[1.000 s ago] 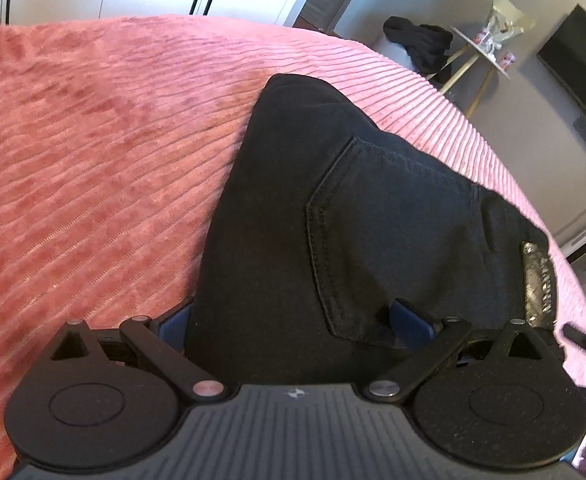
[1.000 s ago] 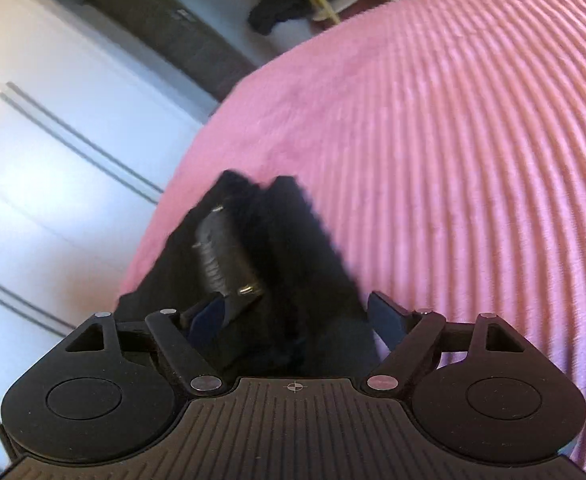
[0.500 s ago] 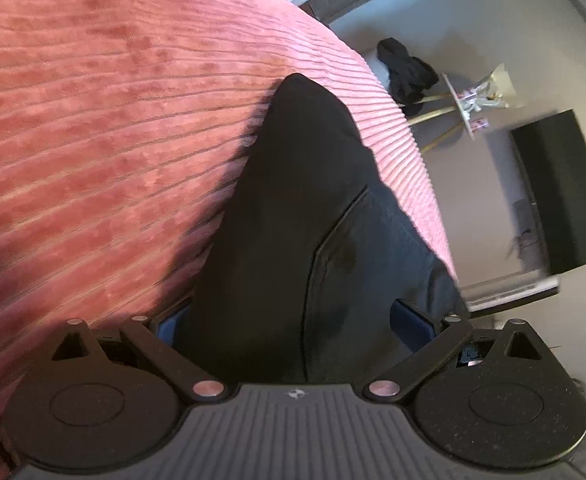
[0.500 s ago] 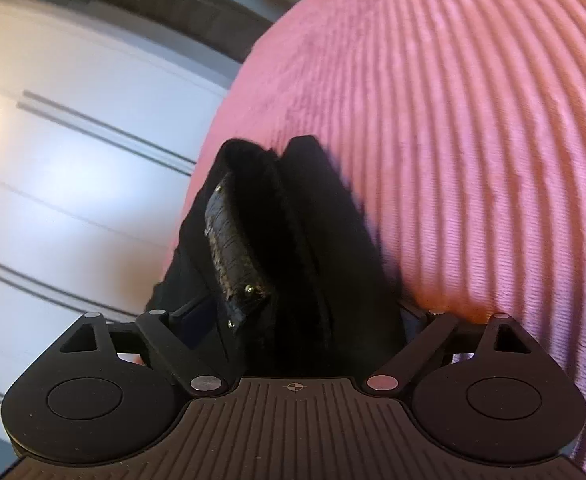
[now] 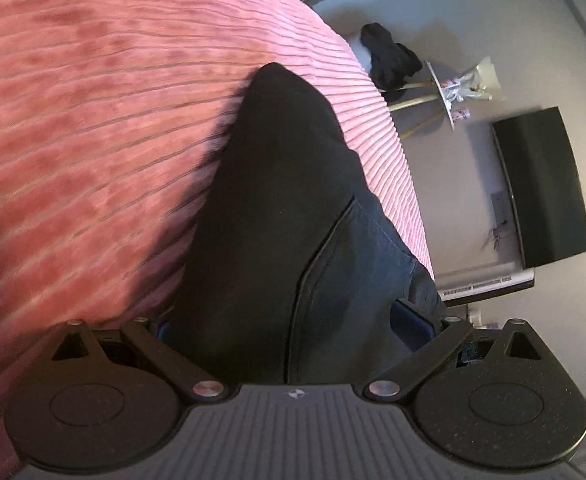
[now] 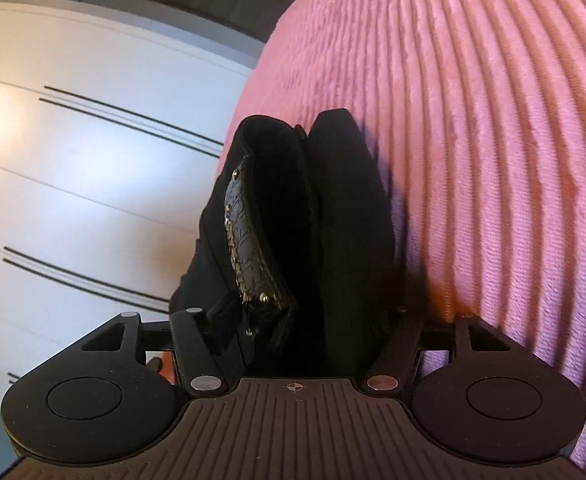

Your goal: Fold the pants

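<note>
The black pants [image 5: 277, 200] lie folded into a thick stack on the pink ribbed bedspread [image 5: 93, 140], back pocket up. My left gripper [image 5: 285, 322] is shut on the stack's near end, and cloth fills the space between its blue pads [image 5: 409, 320]. In the right wrist view the pants [image 6: 341, 208] stand on edge as several layers, and a leather waistband patch [image 6: 249, 248] faces left. My right gripper [image 6: 313, 316] has the layers between its jaws, which are closing and press on the cloth. Its right finger is mostly hidden by the fabric.
The bedspread [image 6: 473, 140] spreads wide to the right of the pants. White wardrobe doors [image 6: 73, 160] stand beyond the bed's edge. Past the far corner are a dark heap of clothing [image 5: 389, 60], a small round table [image 5: 449, 92] and a black screen [image 5: 541, 188].
Both views have rolled and dipped, with the pants keeping their place between the fingers. The right gripper's jaws have drawn in onto the waistband layers. The left jaws stand as wide as before.
</note>
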Motion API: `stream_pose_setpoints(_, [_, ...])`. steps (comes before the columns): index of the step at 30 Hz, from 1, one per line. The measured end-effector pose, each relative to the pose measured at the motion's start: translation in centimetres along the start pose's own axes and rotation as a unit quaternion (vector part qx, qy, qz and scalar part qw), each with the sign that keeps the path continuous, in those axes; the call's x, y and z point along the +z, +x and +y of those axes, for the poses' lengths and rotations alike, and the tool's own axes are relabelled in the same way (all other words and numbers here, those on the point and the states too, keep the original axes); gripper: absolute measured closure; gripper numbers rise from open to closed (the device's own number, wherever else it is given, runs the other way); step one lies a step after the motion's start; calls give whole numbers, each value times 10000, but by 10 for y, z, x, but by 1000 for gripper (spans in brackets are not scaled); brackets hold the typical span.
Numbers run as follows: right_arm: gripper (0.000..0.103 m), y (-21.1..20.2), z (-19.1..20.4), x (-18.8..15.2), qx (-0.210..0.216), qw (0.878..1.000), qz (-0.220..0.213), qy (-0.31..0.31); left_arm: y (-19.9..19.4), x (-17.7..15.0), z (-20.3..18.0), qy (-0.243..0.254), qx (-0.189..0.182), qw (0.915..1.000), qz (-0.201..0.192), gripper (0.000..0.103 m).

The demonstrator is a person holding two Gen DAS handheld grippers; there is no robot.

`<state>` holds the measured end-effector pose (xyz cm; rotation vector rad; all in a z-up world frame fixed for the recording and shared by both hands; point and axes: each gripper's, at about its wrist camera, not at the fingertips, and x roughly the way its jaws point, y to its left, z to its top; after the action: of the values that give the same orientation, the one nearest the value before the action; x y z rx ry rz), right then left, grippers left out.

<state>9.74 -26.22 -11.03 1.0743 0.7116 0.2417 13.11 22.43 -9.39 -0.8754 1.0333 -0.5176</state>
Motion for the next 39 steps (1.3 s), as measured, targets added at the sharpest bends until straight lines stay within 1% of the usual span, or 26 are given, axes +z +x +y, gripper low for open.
stream_pose_setpoints(2, [45, 7, 9, -2, -93, 9997, -77, -191, 0, -1, -3, 117, -49, 9998, -123, 7])
stream_pose_setpoints(3, [46, 8, 12, -3, -139, 9994, -122, -276, -2, -4, -6, 194, -24, 9996, -189, 13])
stream_pose_setpoints(5, [50, 10, 19, -4, -146, 9989, -196, -392, -4, -5, -9, 288, 48, 9991, -312, 23])
stream_pose_setpoints(6, [51, 10, 24, -4, -165, 9987, -209, -438, -5, -5, -10, 306, 46, 9989, -359, 29])
stream_pose_setpoints(8, [55, 8, 33, -4, -151, 9982, -251, -520, -9, -6, -12, 380, -55, 9981, -477, 37])
stream_pose_setpoints(11, [56, 2, 53, -6, -54, 9964, -361, -766, -12, -8, -23, 666, -73, 9963, -538, 37])
stream_pose_setpoints(13, [56, 4, 70, -7, -106, 9944, -434, -953, -10, -4, -32, 828, -38, 9949, -567, 37])
stream_pose_setpoints(14, [58, 6, 78, -7, -135, 9931, -464, -1072, -11, -3, -35, 881, -103, 9942, -607, 37])
stream_pose_setpoints(17, [61, 3, 98, -1, -58, 9899, -561, -1300, -10, 7, -49, 952, -201, 9924, -755, 37])
stream_pose_setpoints(20, [61, 6, 118, 14, -16, 9863, -650, -1516, -15, 24, -63, 1054, -323, 9896, -928, 37])
stream_pose_setpoints(22, [61, 11, 134, 28, 60, 9838, -747, -1630, -18, 35, -79, 1296, -317, 9851, -1084, 37])
stream_pose_setpoints(24, [61, 14, 148, 42, 47, 9793, -910, -1808, -23, 44, -98, 1690, -216, 9780, -1200, 37])
stream_pose_setpoints(25, [57, 16, 153, 49, -9, 9782, -979, -1833, -23, 48, -105, 1805, -167, 9759, -1215, 37])
stream_pose_setpoints(26, [42, 18, 154, 56, -146, 9786, -1033, -1775, -24, 51, -108, 1843, -54, 9752, -1225, 33])
stream_pose_setpoints(27, [34, 18, 152, 62, -415, 9786, -1078, -1705, -26, 54, -109, 1794, 199, 9752, -1284, 28])
stream_pose_setpoints(28, [29, 18, 150, 65, -761, 9763, -1086, -1712, -26, 56, -107, 1723, 496, 9746, -1342, 25])
stream_pose_setpoints(29, [29, 20, 148, 65, -1181, 9707, -1097, -1783, -26, 55, -103, 1678, 824, 9720, -1424, 19])
stream_pose_setpoints(30, [29, 19, 146, 61, -1633, 9601, -1186, -1935, -27, 53, -99, 1669, 1105, 9673, -1558, 12])
stream_pose_setpoints(31, [28, 16, 144, 52, -2001, 9467, -1375, -2118, -29, 49, -94, 1668, 1404, 9598, -1766, 10])
stream_pose_setpoints(32, [26, 10, 141, 40, -2205, 9374, -1527, -2223, -31, 45, -89, 1666, 1626, 9534, -1918, 9])
stream_pose_setpoints(33, [26, 5, 138, 27, -2304, 9325, -1651, -2239, -32, 42, -84, 1613, 1746, 9509, -1983, 9])
stream_pose_setpoints(34, [27, 3, 135, 19, -2241, 9348, -1699, -2170, -31, 39, -80, 1533, 1748, 9524, -1970, 9])
stream_pose_setpoints(36, [31, 3, 128, -2, -1782, 9516, -1606, -1919, -21, 35, -80, 1433, 1669, 9587, -1801, 9])
stream_pose_setpoints(37, [39, 6, 128, -10, -1672, 9550, -1563, -1889, -13, 32, -84, 1470, 1741, 9587, -1700, 9])
stream_pose_setpoints(38, [48, 13, 131, -19, -1594, 9565, -1455, -1961, -7, 28, -88, 1560, 1851, 9560, -1659, 9])
stream_pose_setpoints(39, [50, 18, 136, -23, -1548, 9567, -1292, -2097, 2, 26, -96, 1768, 1951, 9505, -1648, 9])
